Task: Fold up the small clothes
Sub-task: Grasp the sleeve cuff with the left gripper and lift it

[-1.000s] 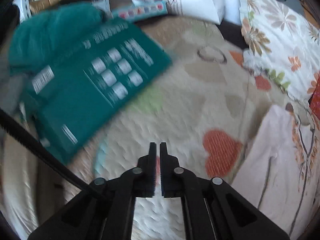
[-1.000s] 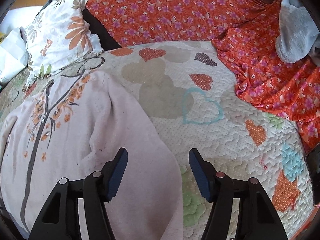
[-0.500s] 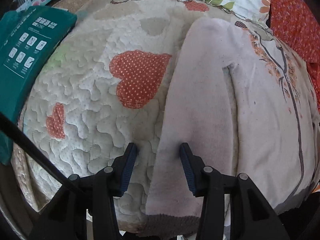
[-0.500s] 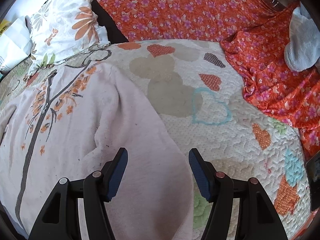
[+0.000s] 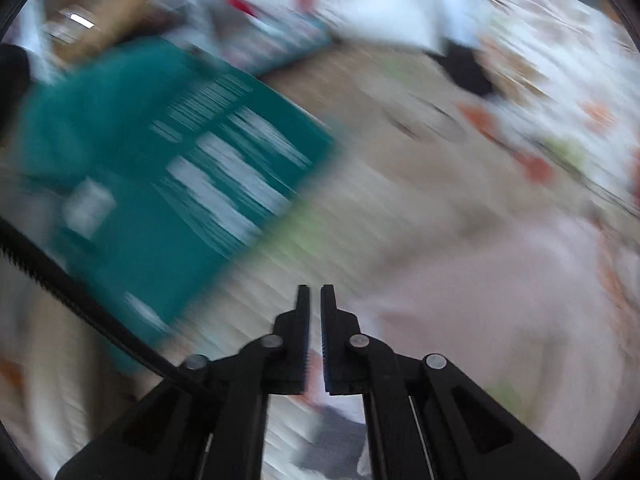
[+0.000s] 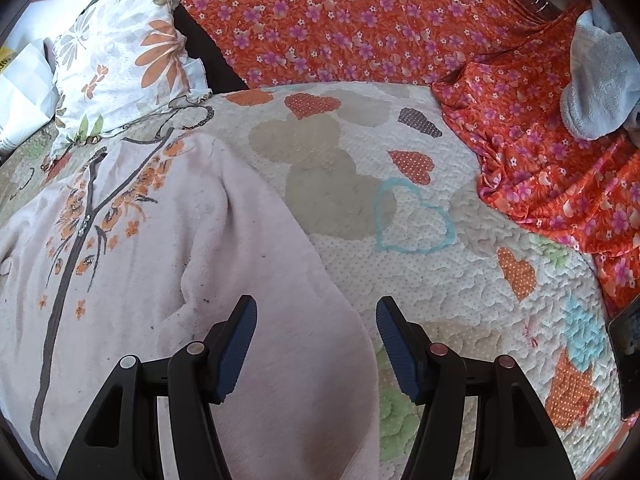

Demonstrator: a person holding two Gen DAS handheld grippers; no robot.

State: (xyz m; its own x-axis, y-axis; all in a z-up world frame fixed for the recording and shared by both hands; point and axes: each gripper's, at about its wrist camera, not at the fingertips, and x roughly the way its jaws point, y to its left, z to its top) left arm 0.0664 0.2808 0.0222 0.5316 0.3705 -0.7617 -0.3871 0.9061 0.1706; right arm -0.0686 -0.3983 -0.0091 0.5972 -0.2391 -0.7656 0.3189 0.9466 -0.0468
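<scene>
- Two grippers are over one pale pink cardigan [image 6: 132, 264] spread flat on a quilted bedspread [image 6: 432, 248] with heart patches.
- The right gripper [image 6: 316, 332] has its jaws spread wide and released. The cardigan's right sleeve [image 6: 288, 320] runs up between them, and its outer edge lies just inside the right-hand jaw.
- That sleeve's long axis runs from below the jaws up and to the left toward the shoulder; the body and its dark zip line lie to the left of the jaws.
- The left gripper [image 5: 315, 300] has its jaws clenched to a thin slit. Its view is heavily smeared, so I cannot tell for certain that no cloth is pinched; none shows in the slit.
- In that view the pink cloth lies to the right of and below the jaws, and a green packet [image 5: 168, 200] sits up and to the left.
- Judging by this, the right hand is the nearer one to a sleeve, and a fold would likely carry that sleeve leftward across the body.
</scene>
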